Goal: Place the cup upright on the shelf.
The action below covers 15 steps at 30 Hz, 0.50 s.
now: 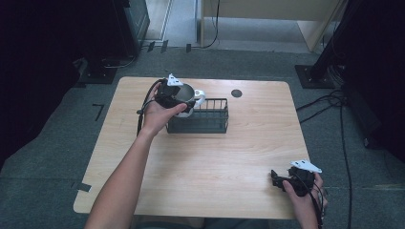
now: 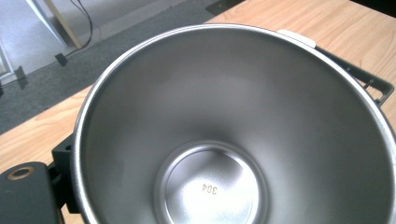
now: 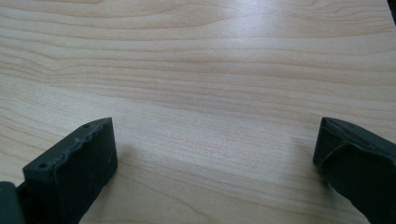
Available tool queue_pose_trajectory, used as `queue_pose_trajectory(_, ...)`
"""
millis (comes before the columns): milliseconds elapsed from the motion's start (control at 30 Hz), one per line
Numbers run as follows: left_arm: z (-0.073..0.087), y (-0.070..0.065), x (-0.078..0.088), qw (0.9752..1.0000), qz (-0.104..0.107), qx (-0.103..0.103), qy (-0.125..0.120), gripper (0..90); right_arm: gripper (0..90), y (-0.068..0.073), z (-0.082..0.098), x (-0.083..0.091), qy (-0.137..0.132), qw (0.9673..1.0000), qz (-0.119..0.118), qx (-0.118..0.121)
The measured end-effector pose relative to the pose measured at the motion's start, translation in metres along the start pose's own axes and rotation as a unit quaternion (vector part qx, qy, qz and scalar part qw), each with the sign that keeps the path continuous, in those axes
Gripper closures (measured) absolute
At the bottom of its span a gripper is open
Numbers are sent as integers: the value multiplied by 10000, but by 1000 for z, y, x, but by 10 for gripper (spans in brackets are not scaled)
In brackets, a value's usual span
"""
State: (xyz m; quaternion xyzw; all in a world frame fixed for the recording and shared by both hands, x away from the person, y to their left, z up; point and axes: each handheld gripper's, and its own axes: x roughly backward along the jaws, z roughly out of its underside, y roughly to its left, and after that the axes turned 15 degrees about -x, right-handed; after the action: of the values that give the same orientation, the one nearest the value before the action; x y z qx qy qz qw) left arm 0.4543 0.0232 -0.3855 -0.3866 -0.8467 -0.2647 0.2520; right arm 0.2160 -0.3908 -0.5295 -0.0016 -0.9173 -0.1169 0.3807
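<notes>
My left gripper [image 1: 177, 98] clamps the steel cup with white handle [image 1: 187, 97] above the dark wire basket [image 1: 205, 119]; tilting risks rim slippage. Right gripper [image 1: 278, 180] idles, jaws spread.

steel cup [image 2: 233, 140] rim cut off, left gripper's jaws hidden
</notes>
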Motion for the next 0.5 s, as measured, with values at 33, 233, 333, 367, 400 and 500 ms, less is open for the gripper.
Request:
queue_pose_trajectory(33, 2, 0, -2, 10000, 25, 23, 3, 71, 0, 0, 0, 0, 0, 10000, 0, 1)
queue_pose_trajectory(233, 15, 0, -15, 9998, 153, 28, 132, 70, 0, 0, 0, 0, -1, 10000, -5, -2)
queue_pose_trajectory(333, 19, 0, -20, 9996, 144, 39, 223, 70, 0, 0, 0, 0, 0, 10000, -1, 0)
queue_pose_trajectory(367, 21, -1, -21, 9996, 137, 24, 259, 69, 0, 0, 0, 0, 0, 10000, 0, 1)
queue_pose_trajectory(400, 23, -1, -23, 9994, 155, 23, 293, 69, 0, 0, 0, 0, 0, 10000, 0, 0)
queue_pose_trajectory(500, 25, -1, -23, 9995, 170, 88, 237, 68, 0, 0, 0, 0, 0, 10000, 0, 1)
